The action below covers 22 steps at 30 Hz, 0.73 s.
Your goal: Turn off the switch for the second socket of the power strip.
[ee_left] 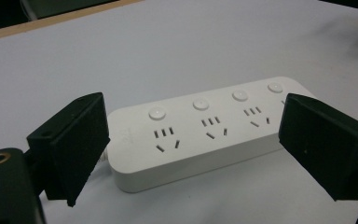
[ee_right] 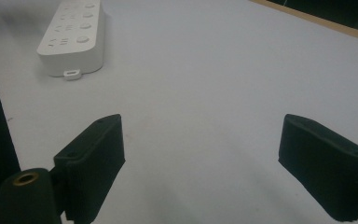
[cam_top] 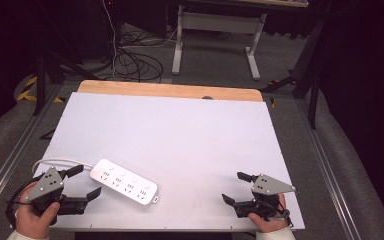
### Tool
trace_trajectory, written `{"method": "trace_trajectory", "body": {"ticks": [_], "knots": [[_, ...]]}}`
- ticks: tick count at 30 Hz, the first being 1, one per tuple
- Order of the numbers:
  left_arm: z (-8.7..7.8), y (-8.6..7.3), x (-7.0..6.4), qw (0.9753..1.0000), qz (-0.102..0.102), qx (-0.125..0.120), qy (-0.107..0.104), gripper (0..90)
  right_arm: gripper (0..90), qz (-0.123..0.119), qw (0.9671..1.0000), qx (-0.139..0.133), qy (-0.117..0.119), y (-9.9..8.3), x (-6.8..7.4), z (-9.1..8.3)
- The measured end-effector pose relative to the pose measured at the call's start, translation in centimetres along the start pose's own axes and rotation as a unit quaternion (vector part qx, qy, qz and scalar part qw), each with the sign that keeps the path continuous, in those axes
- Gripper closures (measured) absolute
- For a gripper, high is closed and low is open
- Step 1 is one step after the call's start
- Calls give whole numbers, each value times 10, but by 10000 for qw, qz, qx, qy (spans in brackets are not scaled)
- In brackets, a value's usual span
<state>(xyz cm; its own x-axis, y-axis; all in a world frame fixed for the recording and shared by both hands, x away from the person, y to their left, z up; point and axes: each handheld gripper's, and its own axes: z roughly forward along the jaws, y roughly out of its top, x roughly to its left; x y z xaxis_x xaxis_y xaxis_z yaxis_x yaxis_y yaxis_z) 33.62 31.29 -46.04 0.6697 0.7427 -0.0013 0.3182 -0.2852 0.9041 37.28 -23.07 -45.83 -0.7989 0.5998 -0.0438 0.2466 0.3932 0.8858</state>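
From above, a white power strip (cam_top: pixel 124 182) lies flat on the white desk (cam_top: pixel 180 130), angled, near the desk's front left corner. Its cord (cam_top: pixel 55 162) curls off from its left end. The left tool (cam_top: pixel 82 184) sits just left of the strip, held in a hand (cam_top: pixel 32 215), its jaws spread wide on either side of the strip's left end without touching it. The right tool (cam_top: pixel 234 187) rests well to the right of the strip, near the front right corner, jaws spread with nothing between them.

In the left gripper view, the strip (ee_left: pixel 205 130) lies just ahead of the spread tool (ee_left: pixel 193 149), its near end between the two black jaws, four sockets and four round buttons facing up.

In the right gripper view, the tool (ee_right: pixel 200 158) stands spread over bare desk (ee_right: pixel 223 74), and the strip (ee_right: pixel 74 37) lies far off at upper left, its end tab facing this way.
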Motion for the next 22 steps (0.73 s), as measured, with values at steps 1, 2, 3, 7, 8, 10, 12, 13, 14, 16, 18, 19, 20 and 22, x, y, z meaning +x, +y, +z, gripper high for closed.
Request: {"method": "trace_trajectory", "body": {"ticks": [1,2,3,7,8,10,12,13,14,16,18,19,20,22], "knots": [[0,-3,1,10000,-8,3,-24,92,147,1,10000,2,1,0,0,0],[0,-6,1,10000,15,32,-34,92,147,2,10000,4,4,0,0,0],[0,-9,2,10000,32,80,-31,92,147,2,10000,1,7,0,0,0],[1,-17,3,9999,-98,33,-57,92,147,14,10000,3,19,0,0,1],[1,-19,2,9999,-122,53,-61,92,147,18,10000,7,22,-1,0,1],[4,-21,1,9995,-273,143,-56,93,147,21,10000,12,34,-1,-1,1],[8,-22,0,9984,-482,298,-11,102,147,42,10000,42,48,-1,-1,2],[9,-21,-1,9984,-486,300,-17,107,148,43,10000,63,64,-1,-2,3],[9,-20,-2,9987,-397,311,-35,107,148,43,10000,63,64,-1,-2,3],[8,-18,-4,9993,-189,332,-4,106,147,41,10000,63,62,-2,-1,3],[5,-17,-5,9996,-80,263,-1,100,147,47,10000,62,57,-2,-2,3],[5,-17,-5,9997,-85,228,-11,99,148,43,10000,69,57,-2,-2,3],[4,-17,-5,9997,-60,219,-12,99,147,39,9999,78,54,-2,-2,3],[4,-16,-5,9998,27,173,8,97,147,29,9999,89,53,-2,-3,3]]}}
